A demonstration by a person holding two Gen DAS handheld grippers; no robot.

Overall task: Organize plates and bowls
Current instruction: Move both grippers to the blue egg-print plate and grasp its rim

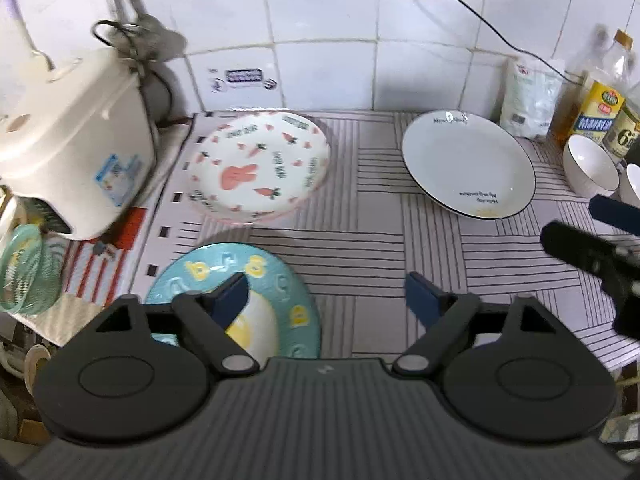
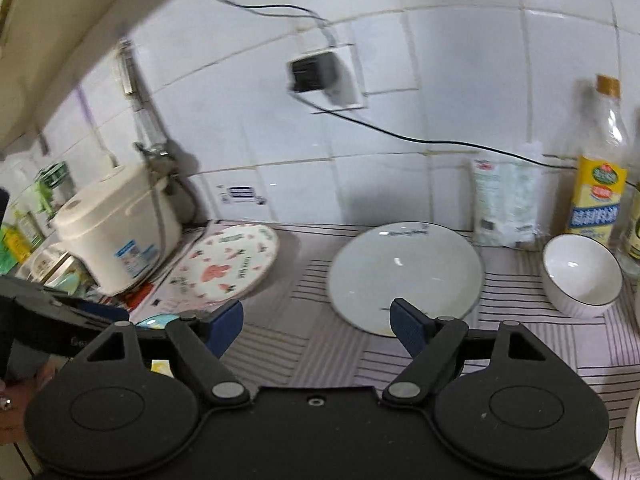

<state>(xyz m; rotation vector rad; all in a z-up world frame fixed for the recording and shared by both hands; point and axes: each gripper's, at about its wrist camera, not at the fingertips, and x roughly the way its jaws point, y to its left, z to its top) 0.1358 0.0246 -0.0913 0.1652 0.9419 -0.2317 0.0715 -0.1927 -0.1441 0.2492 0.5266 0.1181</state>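
Note:
Three plates lie apart on the striped mat (image 1: 360, 208). A pink rabbit-patterned plate (image 1: 260, 168) (image 2: 228, 264) sits at the back left, and a white plate with a dark rim (image 1: 468, 164) (image 2: 404, 268) at the back right. A blue duck-patterned plate (image 1: 280, 304) lies near the front left. Further right stands a white bowl (image 1: 592, 168) (image 2: 580, 276), with a second bowl (image 1: 634, 184) cut off by the frame edge. My left gripper (image 1: 326, 288) hangs open above the mat, its left finger over the blue plate. My right gripper (image 2: 318, 312) (image 1: 592, 228) is open and empty in front of the white plate.
A cream rice cooker (image 1: 76, 148) stands at the left against the tiled wall. Oil and vinegar bottles (image 1: 600, 100) and a white bag (image 1: 528, 96) line the back right. A cable (image 1: 480, 20) runs from the wall socket. A green glass bowl (image 1: 24, 276) sits at the far left.

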